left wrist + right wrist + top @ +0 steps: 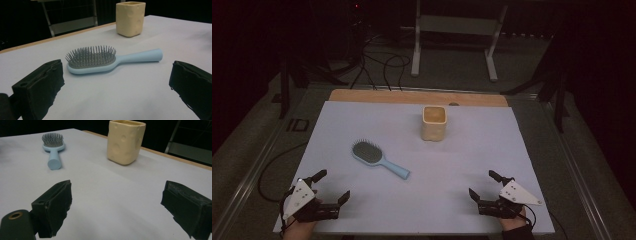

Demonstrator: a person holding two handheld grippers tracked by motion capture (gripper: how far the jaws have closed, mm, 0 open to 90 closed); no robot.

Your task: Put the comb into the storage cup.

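1. From the high view I see my left gripper [331, 186] low at the near left corner of the table [362, 115], jaws spread wide with nothing between them. In the left gripper view the two black jaws stand far apart at the bottom corners, with bare white surface between.

2. My right gripper [484, 184] sits at the near right corner, also gaping wide and holding nothing. The right gripper view shows the same: jaws well apart over the white sheet.

3. The one container I can see is a pale yellow cup [434, 123], squarish with rounded corners and dimpled walls, standing upright toward the far middle of the table, near the wooden strip [412, 97] along the far edge. Its mouth is open. From above the inside looks tan and I make out nothing lying in it, though the light is dim and I cannot be sure of the bottom. The gripper views come in too low to look over the rim.

4. A light blue hairbrush [378, 158] lies flat, bristles up, left of centre, well apart from the cup and nearer to me. Its head points to the far left, its handle toward the near right.

5. Both grippers are well apart from brush and cup.

6. Beyond the table, a white frame [455, 30] and loose cables [377, 65] rest on the dark floor.
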